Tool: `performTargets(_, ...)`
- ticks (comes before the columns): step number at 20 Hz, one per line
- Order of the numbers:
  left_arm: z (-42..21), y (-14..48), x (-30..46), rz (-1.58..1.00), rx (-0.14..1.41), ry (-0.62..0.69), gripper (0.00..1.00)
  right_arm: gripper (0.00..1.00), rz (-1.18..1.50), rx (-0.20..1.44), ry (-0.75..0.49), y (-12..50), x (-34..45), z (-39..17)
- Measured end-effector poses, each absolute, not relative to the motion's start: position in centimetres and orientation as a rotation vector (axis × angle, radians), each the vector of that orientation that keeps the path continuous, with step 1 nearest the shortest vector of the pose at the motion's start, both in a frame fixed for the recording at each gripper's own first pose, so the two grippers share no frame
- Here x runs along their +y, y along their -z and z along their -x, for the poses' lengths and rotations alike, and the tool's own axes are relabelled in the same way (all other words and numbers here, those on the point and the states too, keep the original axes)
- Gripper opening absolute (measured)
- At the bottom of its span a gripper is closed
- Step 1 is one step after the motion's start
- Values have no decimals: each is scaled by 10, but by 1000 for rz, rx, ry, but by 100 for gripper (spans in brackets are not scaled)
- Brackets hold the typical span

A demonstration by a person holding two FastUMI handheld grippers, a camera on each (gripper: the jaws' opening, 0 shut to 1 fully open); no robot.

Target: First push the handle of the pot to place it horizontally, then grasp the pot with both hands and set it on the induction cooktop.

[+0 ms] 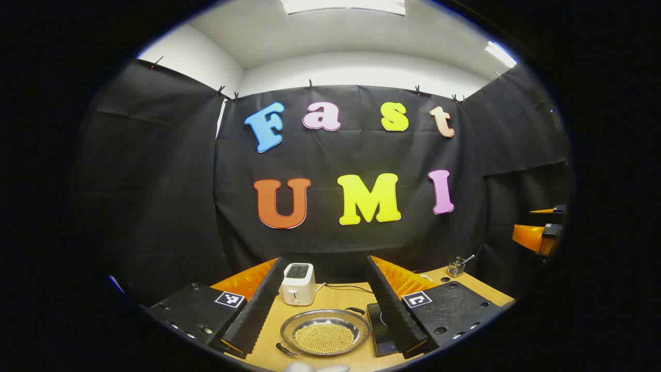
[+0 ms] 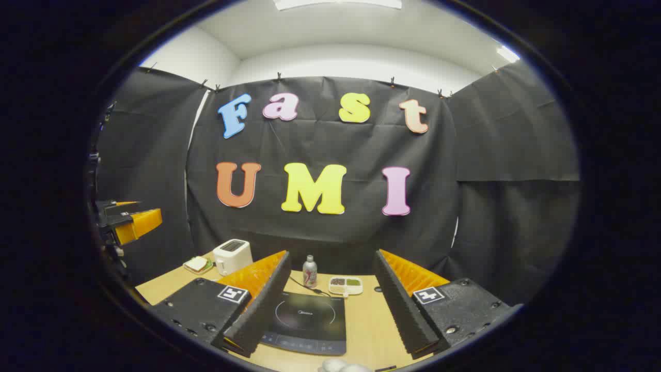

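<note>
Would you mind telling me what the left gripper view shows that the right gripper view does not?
The left gripper view has the pot, filled with small yellowish grains, and a utensil holder at the table's far right. The right gripper view has a bottle, a divided tray and a sandwich plate. Both share the toaster, the induction cooktop, the wooden table, and each its own open claw: left, right.

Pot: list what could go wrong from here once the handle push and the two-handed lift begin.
The pot is shallow and holds loose yellow grains; a tilted lift could spill them. The toaster stands just behind it, so a hard handle push might knock it. The induction cooktop has a bottle and cable at its far edge, which an overshoot could hit.
</note>
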State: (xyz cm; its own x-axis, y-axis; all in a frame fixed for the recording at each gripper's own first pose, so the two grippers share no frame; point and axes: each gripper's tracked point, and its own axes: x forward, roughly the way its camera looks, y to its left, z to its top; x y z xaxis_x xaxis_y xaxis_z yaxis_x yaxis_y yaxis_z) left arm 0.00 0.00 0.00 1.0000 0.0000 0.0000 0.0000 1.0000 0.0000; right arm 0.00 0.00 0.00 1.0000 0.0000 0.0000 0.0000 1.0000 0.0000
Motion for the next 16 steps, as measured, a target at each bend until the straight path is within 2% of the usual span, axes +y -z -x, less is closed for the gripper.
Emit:
performTargets(1,1,0,1,3,-1,2,84,100,1,3,1,0,1,0)
performTargets(2,0,0,2,5,-2,2,95,100,2,5,2,2,1,0)
performTargets(4,0,0,8,-7,-9,-8,95,100,6,5,1,1,4,0)
performTargets(5,0,-2,9,-10,-12,-9,84,100,11,5,2,0,5,-1)
performTargets(6,0,-2,9,-8,-16,-5,89,100,14,5,0,0,6,0)
performTargets(10,-1,-7,9,6,-27,9,75,100,20,-7,-1,-7,9,0)
performTargets(11,-2,-7,8,9,-28,20,48,100,21,-10,-2,-8,10,-1)
performTargets(12,-2,-5,3,14,-25,38,38,100,25,-12,-2,-8,10,0)
performTargets(13,0,-1,1,17,-16,58,44,100,28,-10,0,-8,10,0)
performTargets(15,-1,11,-6,39,29,104,7,100,34,-5,3,-5,10,0)
performTargets(16,-1,19,-11,57,59,131,1,100,40,-2,5,-4,10,0)
